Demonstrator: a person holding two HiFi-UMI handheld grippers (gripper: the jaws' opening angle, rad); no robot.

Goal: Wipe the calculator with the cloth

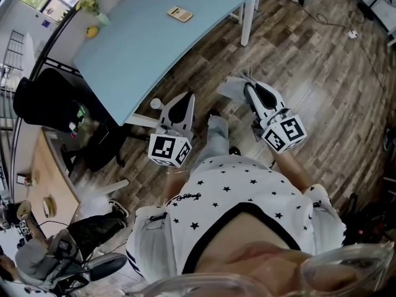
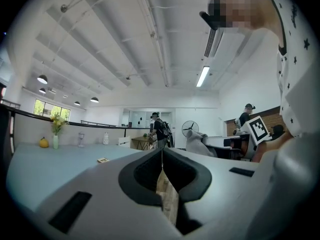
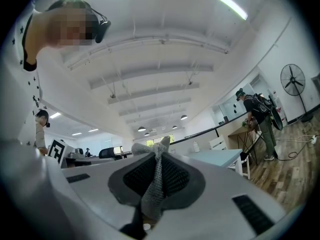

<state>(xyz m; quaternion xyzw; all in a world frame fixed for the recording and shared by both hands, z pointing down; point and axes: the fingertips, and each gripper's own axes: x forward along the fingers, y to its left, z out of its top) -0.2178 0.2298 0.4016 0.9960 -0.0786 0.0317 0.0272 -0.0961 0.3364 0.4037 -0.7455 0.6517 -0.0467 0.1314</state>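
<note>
Right gripper point(image 1: 246, 86) clamps the cloth point(image 1: 230, 88), left gripper point(image 1: 184, 101) pinched shut and empty, both over open floor point(image 1: 309, 73) beside the table point(image 1: 136, 48) edge; the calculator point(image 1: 179, 14) lies well apart.

Bench point(image 1: 154, 42): plain pale blue. Calculator point(image 1: 179, 14): tan. Cloth point(image 3: 150, 194): grey, fine knit texture. Left gripper point(image 2: 161, 159) and right gripper point(image 3: 157, 156): white bodies, dark grey linings at the jaws. Cubes point(image 1: 168, 149): black-and-white square markers. Floor point(image 1: 309, 73): brown-grey wood-grain planks. Shirt point(image 1: 235, 190): white with black stars.
</note>
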